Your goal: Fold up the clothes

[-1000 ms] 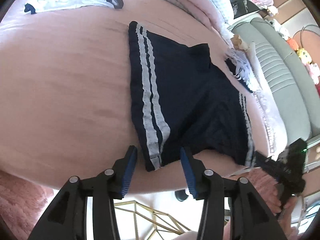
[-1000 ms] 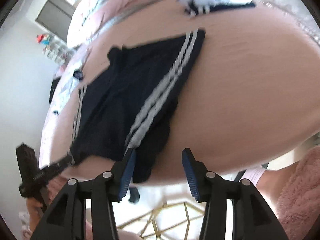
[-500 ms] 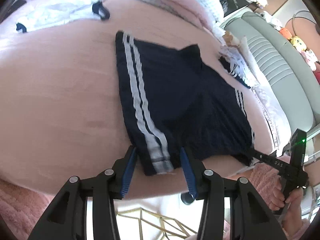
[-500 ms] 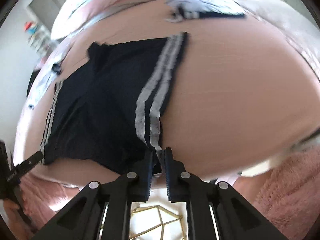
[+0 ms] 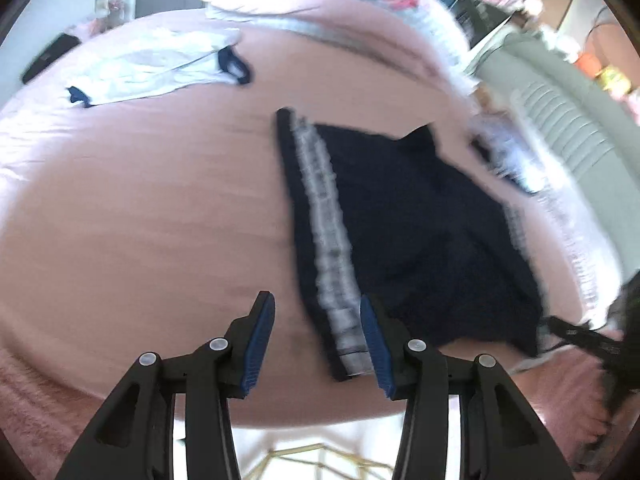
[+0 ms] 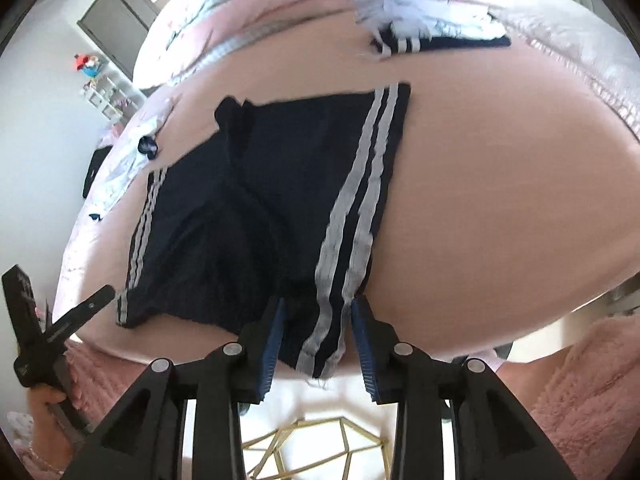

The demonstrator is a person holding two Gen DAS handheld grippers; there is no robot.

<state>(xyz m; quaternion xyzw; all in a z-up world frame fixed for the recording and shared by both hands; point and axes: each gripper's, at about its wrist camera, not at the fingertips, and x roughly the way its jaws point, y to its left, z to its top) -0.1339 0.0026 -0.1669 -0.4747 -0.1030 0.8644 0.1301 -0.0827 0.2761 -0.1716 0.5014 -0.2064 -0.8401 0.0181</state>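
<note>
Shorts [image 6: 256, 208] spread flat on pink bed [image 6: 500, 184], near edge. Right gripper [image 6: 316, 336]: jaws part open, straddling striped hem corner, not clamped. Left gripper [image 5: 318, 338]: jaws wide, astride other striped hem, empty. Likely step: taking both near corners; next calls for closing on cloth only. Right view alone shows folded pile [image 6: 432, 36]; left view blurred, shows white garment [image 5: 156, 68].

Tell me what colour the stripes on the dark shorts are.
White or pale grey stripes on dark navy fabric shorts, clearest in the right wrist view.
</note>
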